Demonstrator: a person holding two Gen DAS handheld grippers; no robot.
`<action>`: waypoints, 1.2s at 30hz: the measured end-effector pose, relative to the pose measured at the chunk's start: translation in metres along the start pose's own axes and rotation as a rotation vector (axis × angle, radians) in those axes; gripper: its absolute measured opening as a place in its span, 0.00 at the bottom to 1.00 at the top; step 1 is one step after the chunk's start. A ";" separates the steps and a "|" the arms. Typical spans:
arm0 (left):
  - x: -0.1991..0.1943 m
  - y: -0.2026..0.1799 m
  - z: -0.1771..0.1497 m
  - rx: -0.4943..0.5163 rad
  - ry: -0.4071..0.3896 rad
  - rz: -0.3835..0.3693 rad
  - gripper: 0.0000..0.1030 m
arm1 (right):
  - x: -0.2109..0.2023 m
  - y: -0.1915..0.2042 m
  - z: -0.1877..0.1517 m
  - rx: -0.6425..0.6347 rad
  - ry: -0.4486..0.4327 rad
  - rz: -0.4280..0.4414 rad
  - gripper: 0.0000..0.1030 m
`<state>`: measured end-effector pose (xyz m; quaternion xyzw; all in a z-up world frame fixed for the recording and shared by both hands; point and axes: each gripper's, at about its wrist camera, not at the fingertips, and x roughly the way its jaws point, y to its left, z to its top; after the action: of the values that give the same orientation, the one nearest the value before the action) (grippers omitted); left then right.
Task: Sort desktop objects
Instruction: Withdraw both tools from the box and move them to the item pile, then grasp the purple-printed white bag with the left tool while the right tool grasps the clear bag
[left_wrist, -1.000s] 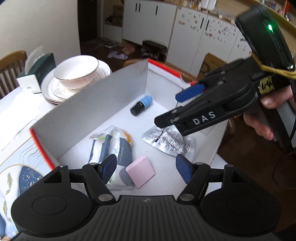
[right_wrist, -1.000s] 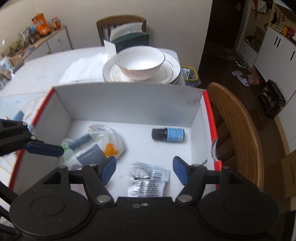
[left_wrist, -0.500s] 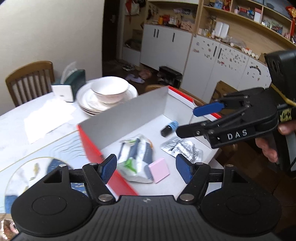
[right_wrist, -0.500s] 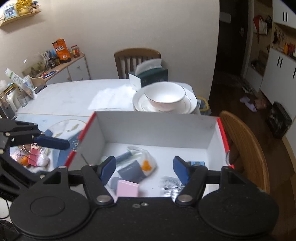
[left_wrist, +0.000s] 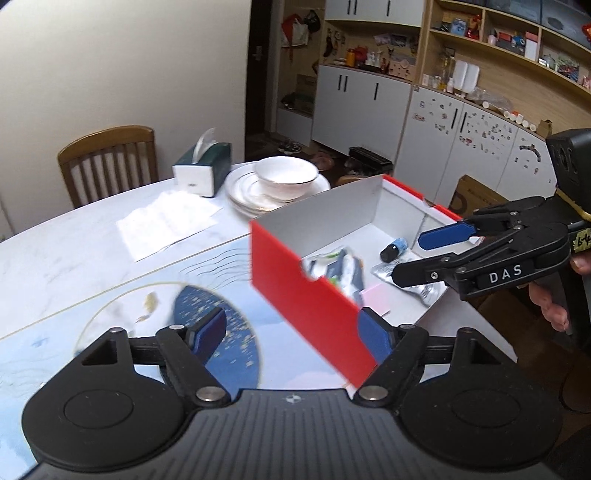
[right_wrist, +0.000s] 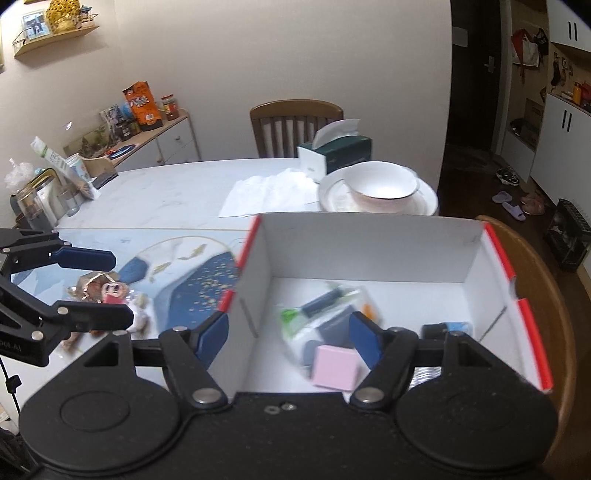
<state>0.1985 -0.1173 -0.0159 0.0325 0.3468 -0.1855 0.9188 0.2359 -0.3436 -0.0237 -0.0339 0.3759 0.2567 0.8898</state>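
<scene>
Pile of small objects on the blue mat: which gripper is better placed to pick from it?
Probably left. The left gripper, jaws opening and empty, hangs beside the pile of small mixed objects; the right gripper, also opening and empty, is over the red cardboard box.

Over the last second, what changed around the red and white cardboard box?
Both grippers drew back from the red and white cardboard box, jaws opening, with nothing between them: left gripper, right gripper. The pink square pad, small dark bottle with blue label and foil packet stayed put.
</scene>
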 end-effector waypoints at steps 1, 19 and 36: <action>-0.003 0.005 -0.003 -0.004 -0.001 0.003 0.77 | 0.001 0.006 -0.001 0.001 0.001 0.001 0.71; -0.046 0.084 -0.055 -0.097 0.007 0.031 0.97 | 0.027 0.098 -0.005 0.016 0.018 -0.008 0.75; -0.044 0.154 -0.113 -0.134 0.115 0.116 0.99 | 0.088 0.159 -0.008 -0.020 0.082 -0.055 0.75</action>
<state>0.1531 0.0610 -0.0840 0.0018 0.4083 -0.1063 0.9066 0.2050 -0.1698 -0.0684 -0.0636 0.4085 0.2340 0.8800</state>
